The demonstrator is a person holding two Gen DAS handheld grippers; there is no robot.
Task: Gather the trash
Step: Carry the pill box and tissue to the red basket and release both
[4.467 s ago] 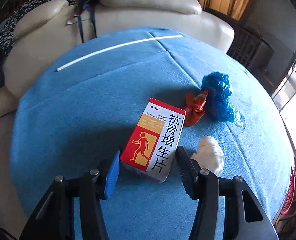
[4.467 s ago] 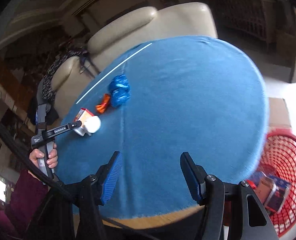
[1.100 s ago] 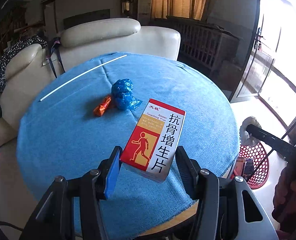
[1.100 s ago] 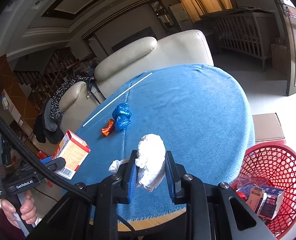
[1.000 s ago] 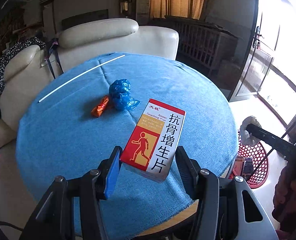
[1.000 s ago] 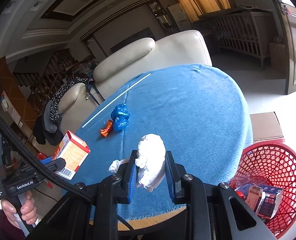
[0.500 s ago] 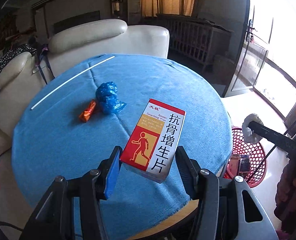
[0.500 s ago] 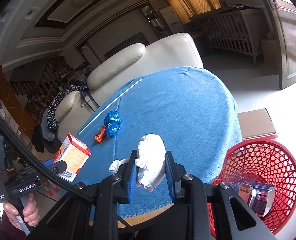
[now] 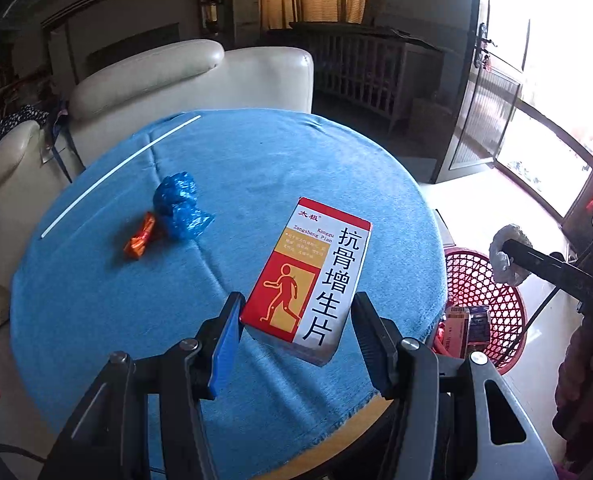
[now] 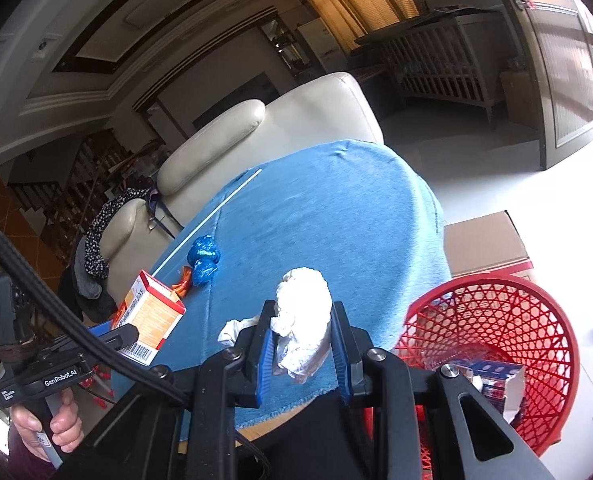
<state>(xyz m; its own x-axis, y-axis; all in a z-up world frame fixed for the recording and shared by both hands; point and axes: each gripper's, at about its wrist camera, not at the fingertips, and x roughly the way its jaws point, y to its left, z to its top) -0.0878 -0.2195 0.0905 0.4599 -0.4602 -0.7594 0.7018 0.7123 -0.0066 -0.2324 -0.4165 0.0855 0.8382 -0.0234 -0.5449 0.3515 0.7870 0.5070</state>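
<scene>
My left gripper (image 9: pixel 296 338) is shut on a red, orange and white medicine box (image 9: pixel 310 276) and holds it above the blue-clothed round table (image 9: pixel 96 300). My right gripper (image 10: pixel 302 350) is shut on a crumpled white tissue wad (image 10: pixel 302 320), held near the table's edge beside the red mesh basket (image 10: pixel 508 320). A crumpled blue plastic bag (image 9: pixel 180 208) and an orange wrapper (image 9: pixel 139 236) lie on the table. The box also shows in the right wrist view (image 10: pixel 148 316), and the tissue shows in the left wrist view (image 9: pixel 502 252) over the basket (image 9: pixel 480 284).
A thin white stick (image 9: pixel 116 168) lies near the table's far edge. A cream leather sofa (image 9: pixel 184 80) stands behind the table. The basket holds several boxes (image 10: pixel 492 376). A cardboard box (image 10: pixel 484 240) sits on the floor by the basket.
Both grippers have drawn back and toward the right with their loads. The table and its trash look farther off, and the red basket shows larger in both views.
</scene>
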